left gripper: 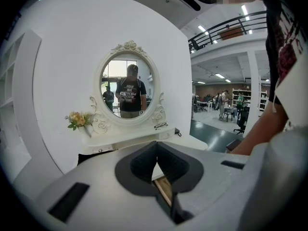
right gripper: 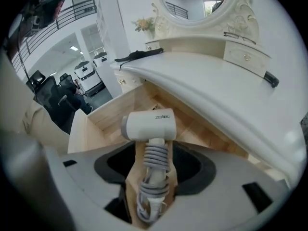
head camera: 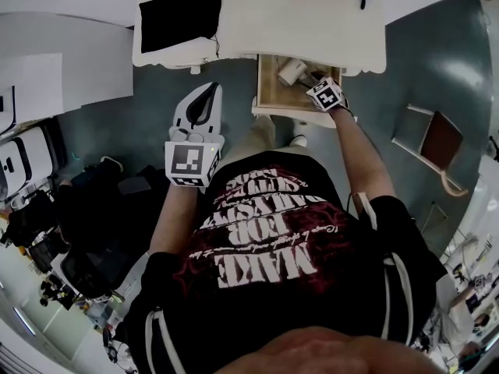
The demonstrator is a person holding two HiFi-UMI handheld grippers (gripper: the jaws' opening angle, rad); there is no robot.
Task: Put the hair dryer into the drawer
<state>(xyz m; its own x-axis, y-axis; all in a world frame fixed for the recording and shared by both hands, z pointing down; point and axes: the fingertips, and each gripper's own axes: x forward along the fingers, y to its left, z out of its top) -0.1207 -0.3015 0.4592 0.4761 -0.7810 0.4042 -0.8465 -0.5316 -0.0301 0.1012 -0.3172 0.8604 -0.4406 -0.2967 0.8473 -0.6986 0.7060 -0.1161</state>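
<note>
The white hair dryer (right gripper: pixel 147 125) lies on the wooden bottom of the open drawer (right gripper: pixel 84 129), its grey cord wound round the handle. My right gripper (right gripper: pixel 153 150) hangs just above it, open, with the handle between the jaws and bare wood showing on both sides. In the head view the hair dryer (head camera: pixel 293 72) rests in the drawer (head camera: pixel 269 92) under the vanity table, with the right gripper (head camera: pixel 316 84) over it. My left gripper (head camera: pixel 204 92) is held in the air left of the drawer. It is shut, tips (left gripper: pixel 157 143) touching, with nothing in it.
The white vanity table (head camera: pixel 312 22) overhangs the back of the drawer. On it are a black cloth (head camera: pixel 179 15), an oval mirror (left gripper: pixel 127 88), a small vase of flowers (left gripper: pixel 79 120) and a pair of glasses (left gripper: pixel 160 125). A chair (head camera: pixel 433 142) stands to the right.
</note>
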